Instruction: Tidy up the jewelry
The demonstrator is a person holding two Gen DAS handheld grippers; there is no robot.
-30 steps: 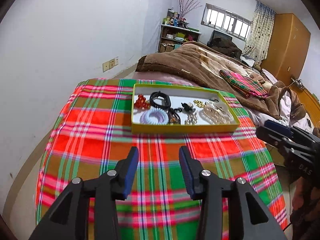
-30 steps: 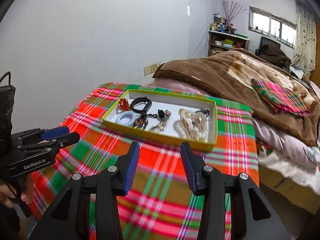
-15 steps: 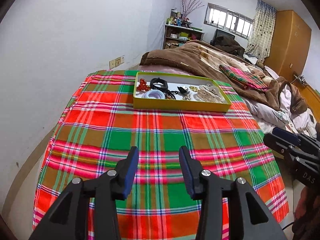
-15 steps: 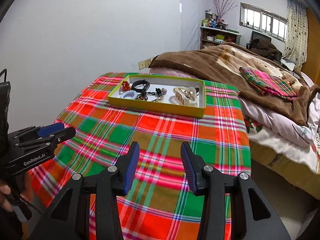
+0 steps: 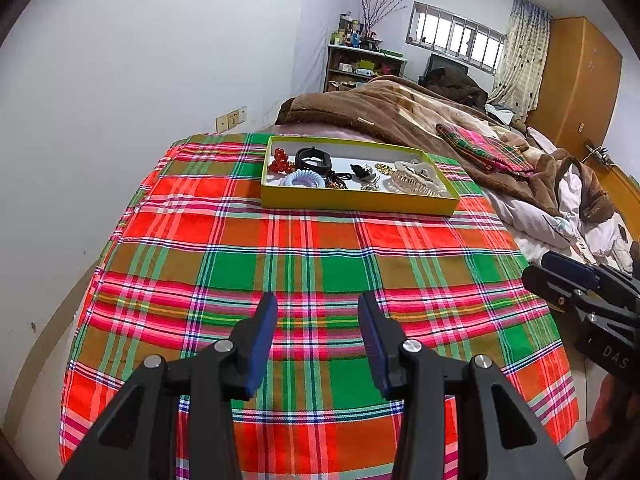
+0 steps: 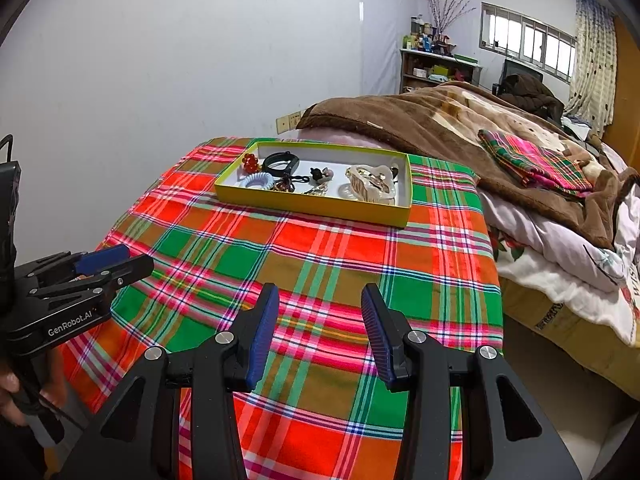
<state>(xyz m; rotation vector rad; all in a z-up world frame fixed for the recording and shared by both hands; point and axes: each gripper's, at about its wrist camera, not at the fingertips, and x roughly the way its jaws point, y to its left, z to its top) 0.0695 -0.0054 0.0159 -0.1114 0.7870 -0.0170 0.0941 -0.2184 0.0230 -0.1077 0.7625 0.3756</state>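
Hovering over the near half of the plaid cloth (image 5: pixel 320 264), the left tool (image 5: pixel 318 336) has its blue pads spread apart with nothing between them. Same for the right tool (image 6: pixel 320 328): jaws apart, empty, only cloth visible in the gap. Both angle down toward the table (image 6: pixel 452 280) and sit well short of the tray.

Yellow-green tray (image 5: pixel 352 202) lies at the far end of the cloth, white inside, long side facing the tools. Contents, left to right in the left wrist view:
- red bead cluster (image 5: pixel 280 161) in the far left corner
- black band (image 5: pixel 314 158) just beside the beads
- pale blue coil hair tie (image 5: pixel 303 179) in front of them, near the front wall
- dark beaded piece (image 5: pixel 338 180) next to the coil
- small black clip (image 5: pixel 361 170) mid-tray
- gold chain bits (image 5: pixel 384 168) (too small to tell apart)
- cream claw clip (image 5: pixel 414 180) filling the right end

All pieces are inside the tray; none on the cloth.

Each tool shows at the edge of the other's view: the right one at the right edge of the left wrist view, the left one at the left edge of the right wrist view, with a hand (image 6: pixel 12 392) on its grip.

Behind the tray: a bed with a brown blanket (image 6: pixel 440 128) and a folded plaid cloth (image 6: pixel 532 160) lying on it. A shelf (image 5: pixel 360 66) stands against the far wall.
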